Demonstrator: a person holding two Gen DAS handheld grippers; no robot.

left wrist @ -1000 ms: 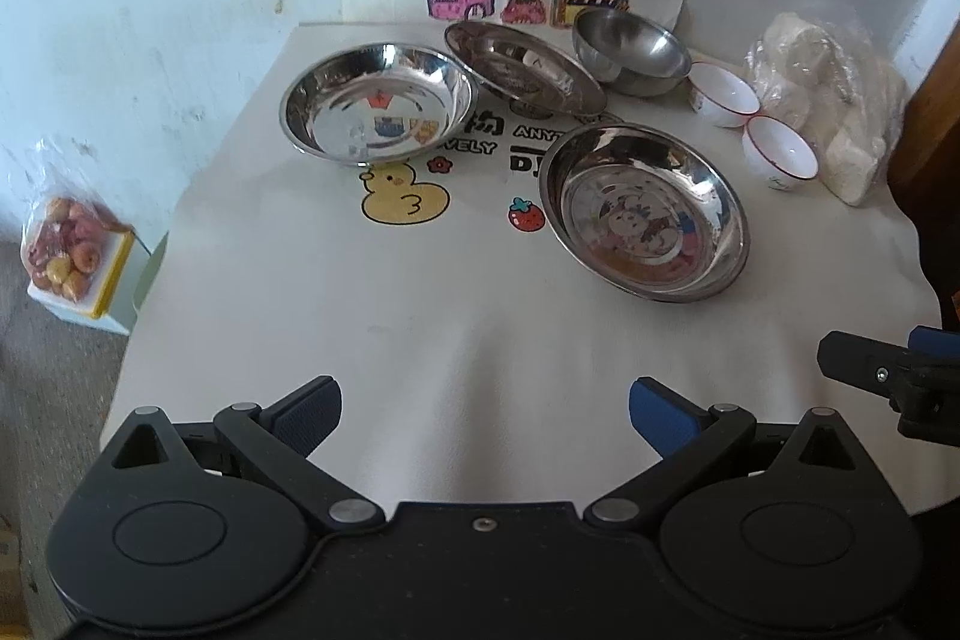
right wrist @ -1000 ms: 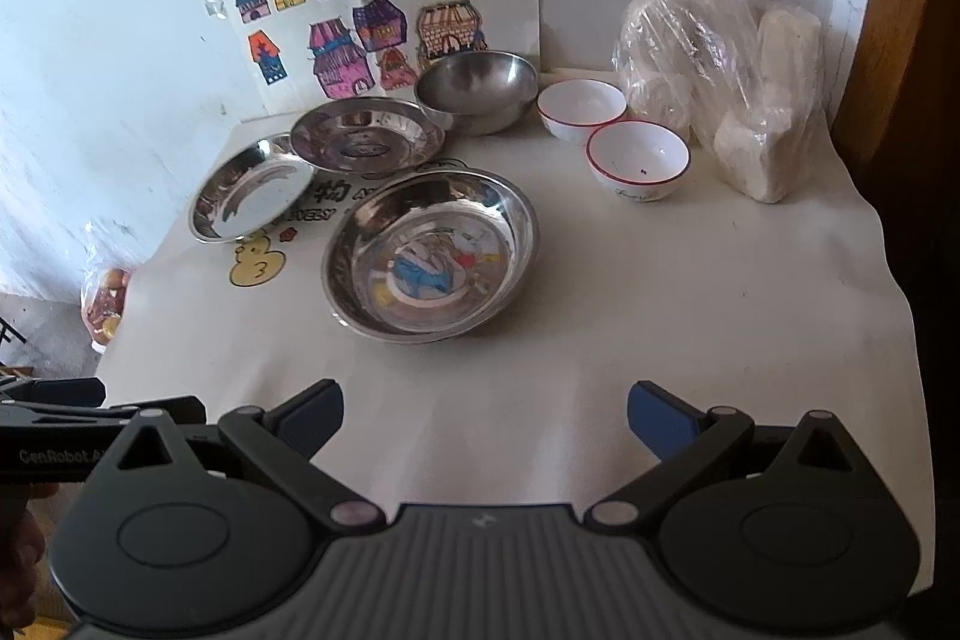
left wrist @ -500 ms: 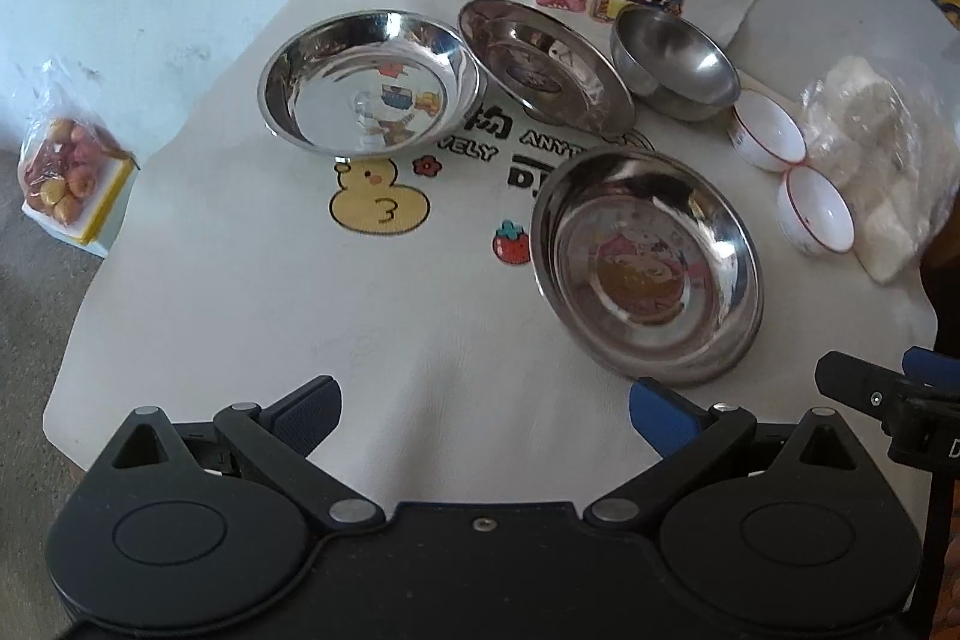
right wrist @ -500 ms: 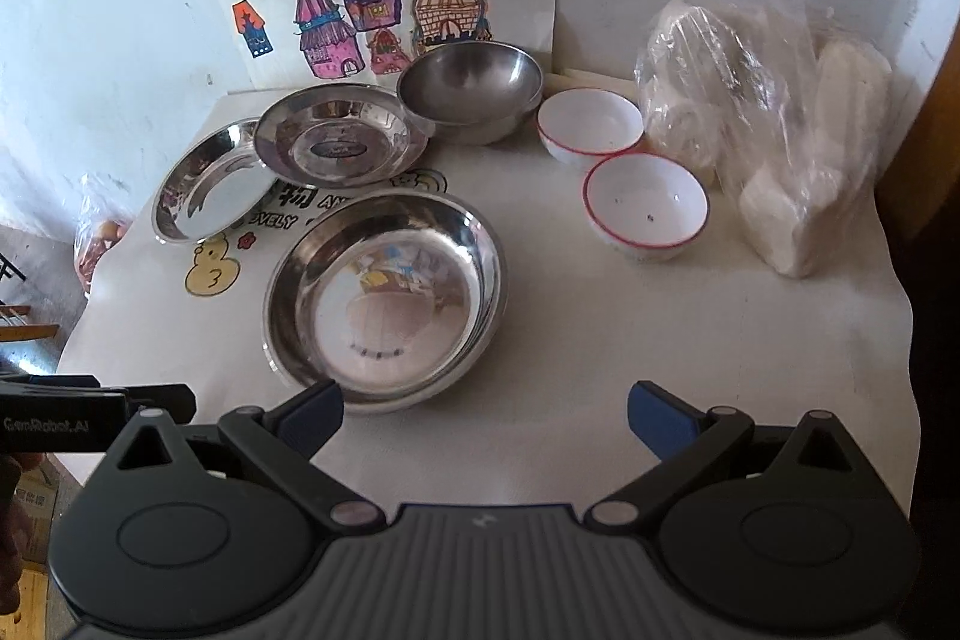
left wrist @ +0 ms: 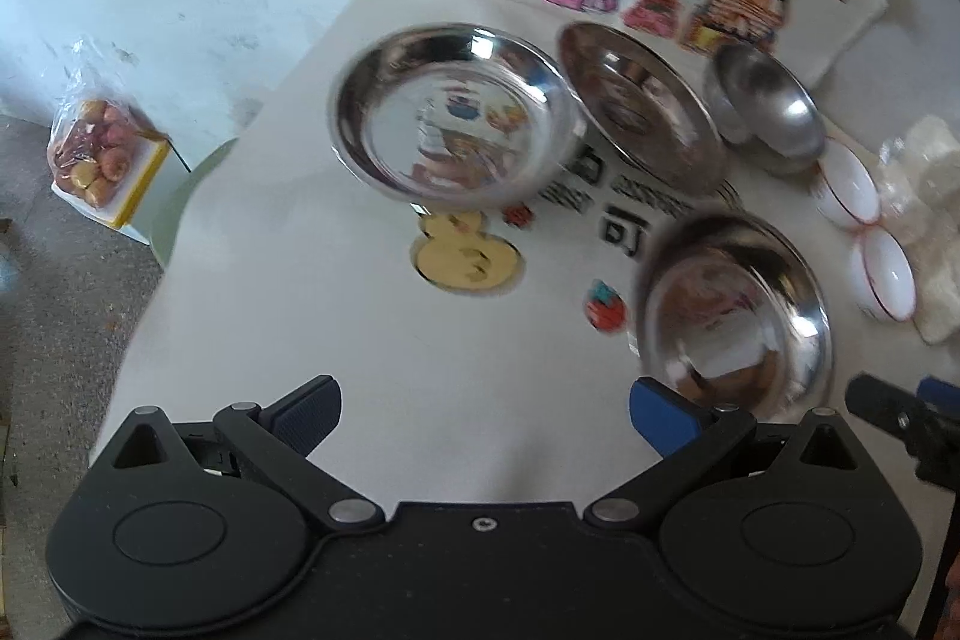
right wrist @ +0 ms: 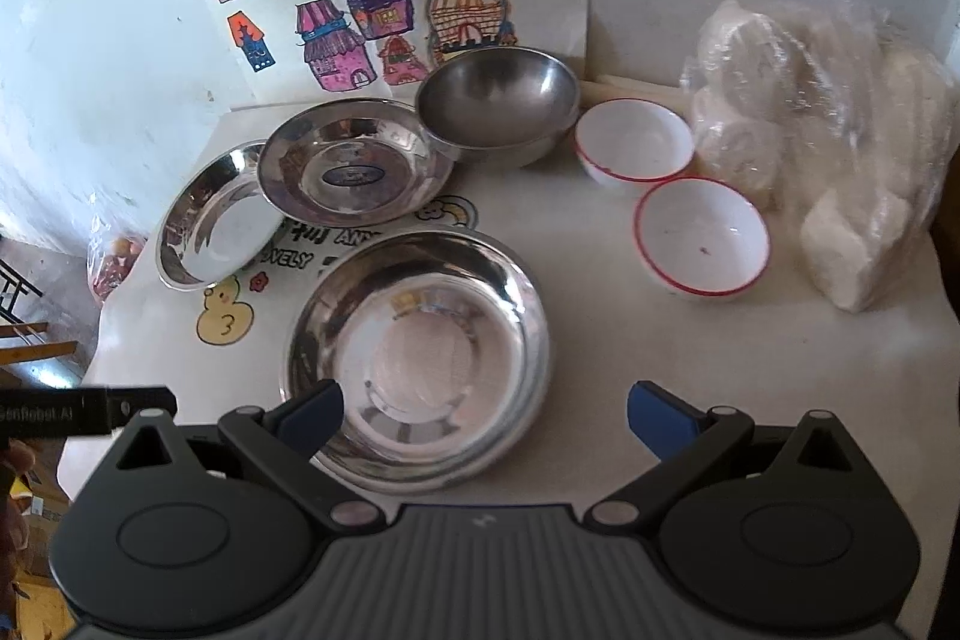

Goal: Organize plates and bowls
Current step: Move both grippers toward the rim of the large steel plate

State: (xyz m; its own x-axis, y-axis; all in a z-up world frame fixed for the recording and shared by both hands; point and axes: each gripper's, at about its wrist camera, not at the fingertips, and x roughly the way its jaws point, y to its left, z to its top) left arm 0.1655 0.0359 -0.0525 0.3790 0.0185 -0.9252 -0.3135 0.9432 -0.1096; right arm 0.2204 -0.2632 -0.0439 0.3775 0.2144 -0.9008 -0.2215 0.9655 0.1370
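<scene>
Both my claws gape wide, empty, held low over the table (right wrist: 750,388). R claw (right wrist: 485,415) hovers at the near steel plate (right wrist: 420,352); L claw (left wrist: 485,415) faces the far plates (left wrist: 450,124) and bowls (right wrist: 702,235).

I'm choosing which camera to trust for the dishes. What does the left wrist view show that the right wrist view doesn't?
Only the left view shows the whole bag of fruit on the floor and a strawberry print. Only the right view shows both white bowls from above and the bulky plastic bag in full. Both show the nearest steel plate, the steel bowl and the duck print.
</scene>
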